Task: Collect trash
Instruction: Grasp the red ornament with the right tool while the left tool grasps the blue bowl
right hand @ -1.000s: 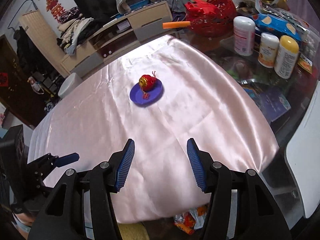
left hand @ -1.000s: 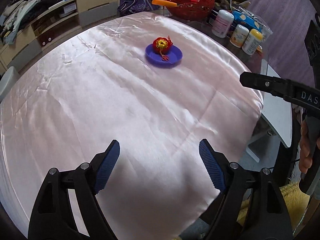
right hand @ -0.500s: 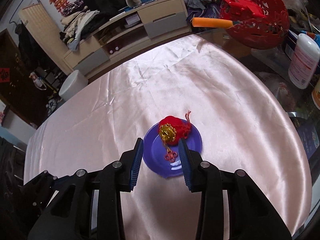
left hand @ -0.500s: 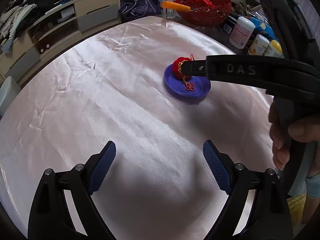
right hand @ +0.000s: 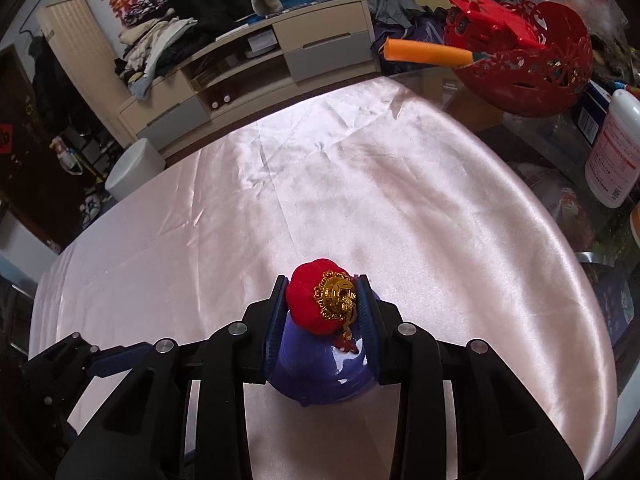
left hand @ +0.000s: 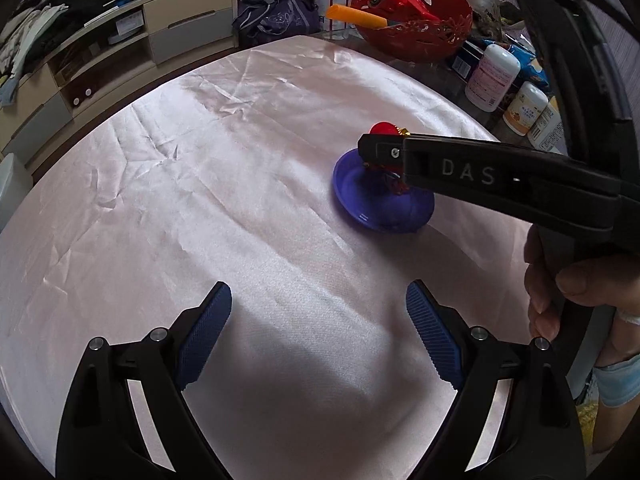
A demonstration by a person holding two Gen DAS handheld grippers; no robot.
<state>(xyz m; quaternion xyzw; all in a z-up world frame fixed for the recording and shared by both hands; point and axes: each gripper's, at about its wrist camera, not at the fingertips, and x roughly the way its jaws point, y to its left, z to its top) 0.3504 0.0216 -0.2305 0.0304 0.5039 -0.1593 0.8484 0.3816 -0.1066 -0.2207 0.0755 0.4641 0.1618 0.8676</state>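
Note:
A red plush ornament with a gold cap and a red tassel sits on a small purple plate on the pink satin cloth. My right gripper has a blue pad against each side of the ornament, just above the plate. In the left wrist view, the right gripper's black finger crosses over the purple plate, and only the top of the red ornament shows. My left gripper hangs open over bare cloth nearer the table's front, left of the plate, holding nothing.
A red openwork basket with an orange tube stands at the far edge of the table. White bottles line the right side on bare glass. On the floor beyond are a low cabinet and a white bin.
My right gripper moved forward over the plate and narrowed onto the red ornament. My left gripper shifted forward across the cloth and stayed open.

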